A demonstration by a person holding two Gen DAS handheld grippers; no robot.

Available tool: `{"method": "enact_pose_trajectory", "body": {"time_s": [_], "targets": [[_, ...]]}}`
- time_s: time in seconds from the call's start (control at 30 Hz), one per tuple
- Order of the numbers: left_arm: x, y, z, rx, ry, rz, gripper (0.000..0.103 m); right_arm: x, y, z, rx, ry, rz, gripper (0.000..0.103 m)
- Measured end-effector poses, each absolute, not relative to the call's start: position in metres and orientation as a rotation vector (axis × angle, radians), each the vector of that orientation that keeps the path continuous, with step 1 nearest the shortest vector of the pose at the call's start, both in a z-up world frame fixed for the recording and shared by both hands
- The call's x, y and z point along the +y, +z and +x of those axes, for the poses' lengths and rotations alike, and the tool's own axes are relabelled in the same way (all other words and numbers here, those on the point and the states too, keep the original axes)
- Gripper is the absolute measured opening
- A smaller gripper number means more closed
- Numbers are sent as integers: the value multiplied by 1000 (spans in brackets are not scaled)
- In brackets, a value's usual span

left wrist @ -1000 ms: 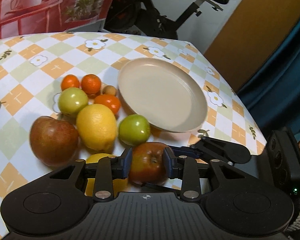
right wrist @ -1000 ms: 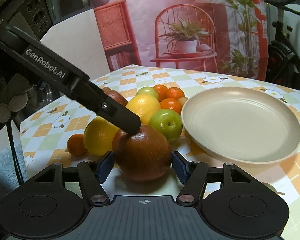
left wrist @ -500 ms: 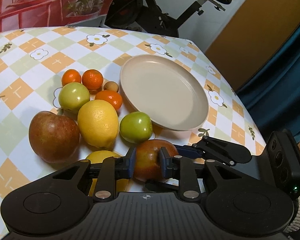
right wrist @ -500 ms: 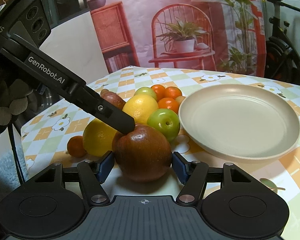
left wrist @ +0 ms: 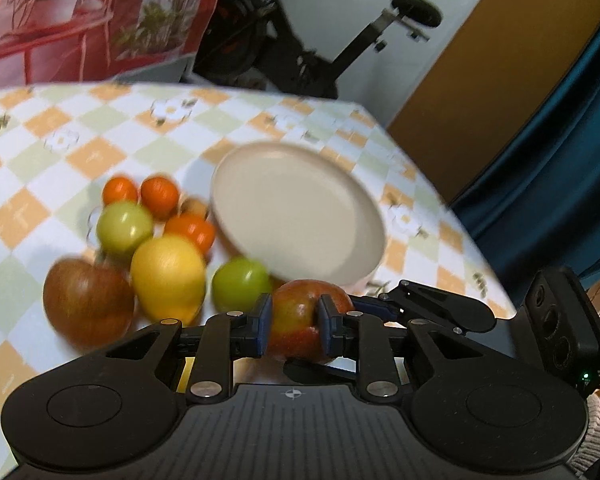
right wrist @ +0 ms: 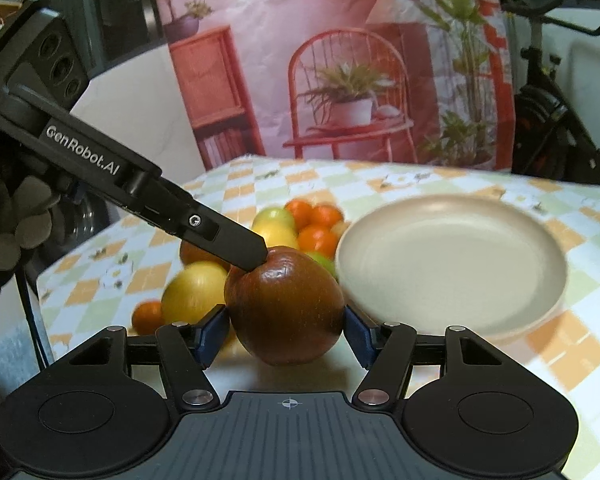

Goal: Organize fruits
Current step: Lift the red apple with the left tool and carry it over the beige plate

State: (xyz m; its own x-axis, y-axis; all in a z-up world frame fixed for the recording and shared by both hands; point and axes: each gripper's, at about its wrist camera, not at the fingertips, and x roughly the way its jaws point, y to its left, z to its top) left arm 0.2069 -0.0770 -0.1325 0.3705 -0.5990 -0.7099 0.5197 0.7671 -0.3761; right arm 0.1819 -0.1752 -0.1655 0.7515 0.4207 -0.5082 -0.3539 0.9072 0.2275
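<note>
Seven loose fruits, plate alongside

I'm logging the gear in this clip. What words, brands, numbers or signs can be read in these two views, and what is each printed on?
"GenRobot.AI": white lettering along the black arm of the left gripper, seen in the right wrist view.
"AS": the end of a cut-off white marking on the left gripper's camera housing at the picture's left edge; the rest is out of frame.
Nothing readable in the left wrist view; the fruit, plate and tablecloth carry no text.
</note>
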Motion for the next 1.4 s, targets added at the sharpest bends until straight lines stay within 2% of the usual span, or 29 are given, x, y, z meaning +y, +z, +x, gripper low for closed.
{"method": "enact_pose_trajectory", "body": {"time_s": [0.37, 0.57, 1.4], "targets": [[-94, -54, 228, 745, -764, -84, 26, -201, -84, 216, 475, 399, 120, 59], [-106, -39, 246, 698, -751, -77, 26, -207, -61, 244, 447, 394, 83, 59], [-136, -126, 353, 953, -713, -10, 25, -250, -173, 345, 681, 341, 212, 59]]}}
